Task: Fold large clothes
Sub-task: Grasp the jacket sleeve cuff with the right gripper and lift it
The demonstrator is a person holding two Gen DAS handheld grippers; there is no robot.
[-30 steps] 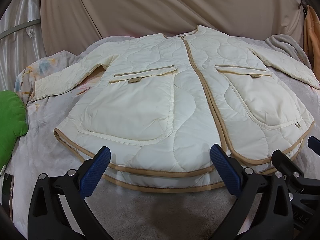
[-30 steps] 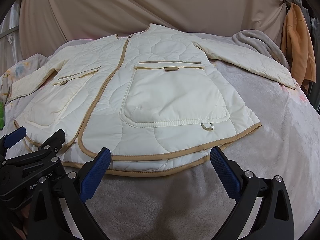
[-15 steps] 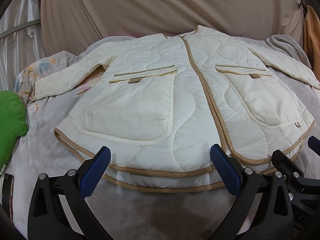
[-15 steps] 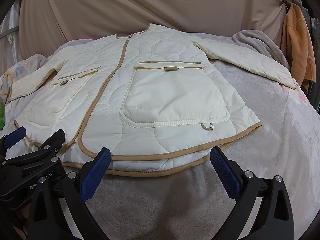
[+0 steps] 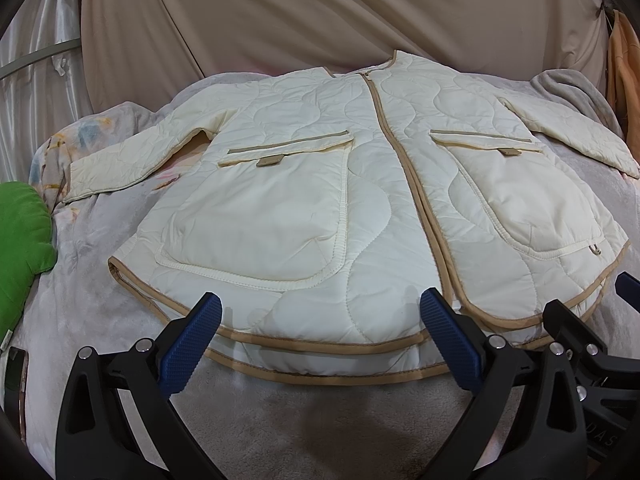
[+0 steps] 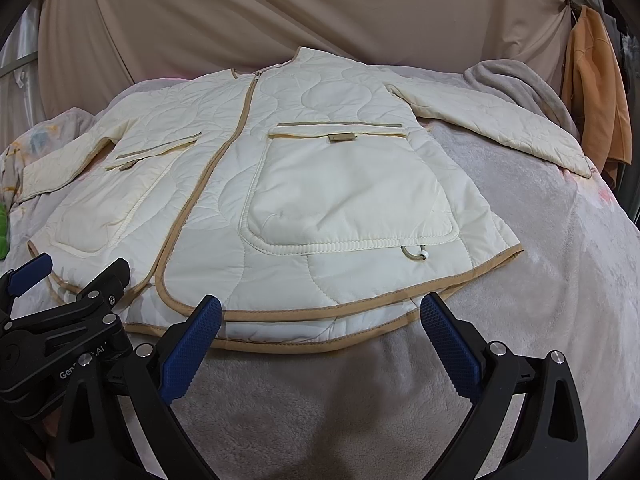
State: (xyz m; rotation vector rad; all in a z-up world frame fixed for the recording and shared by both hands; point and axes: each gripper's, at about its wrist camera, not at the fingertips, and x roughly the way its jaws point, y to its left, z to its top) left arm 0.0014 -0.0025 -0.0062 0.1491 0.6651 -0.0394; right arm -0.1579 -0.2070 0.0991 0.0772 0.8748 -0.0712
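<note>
change: pretty much nothing. Compared with 1 second ago and half a second ago, both views look the same, the jacket hasn't shifted and neither claw has moved.
meaning: my guess is the fold hasn't started yet, this is just the line-up before the 1st grab.
jacket: cream quilted jacket with tan binding (image 5: 360,184) lies flat, front up and closed down the middle, both sleeves spread out to the sides, on a grey fleece blanket (image 5: 320,420) over the bed.
left claw: left gripper (image 5: 320,336), blue-padded black fingers spread wide, pinching nothing, hovering right at the bottom hem left of the centre binding.
right claw: right gripper (image 6: 320,336) also spread and empty, at the hem under the right pocket (image 6: 348,192).
spacing: the 2 claws sit side by side, each showing up at the edge of the other's view.
next: probably a sleeve or side gets folded in 1st, and the puffy quilting may spring back.
</note>
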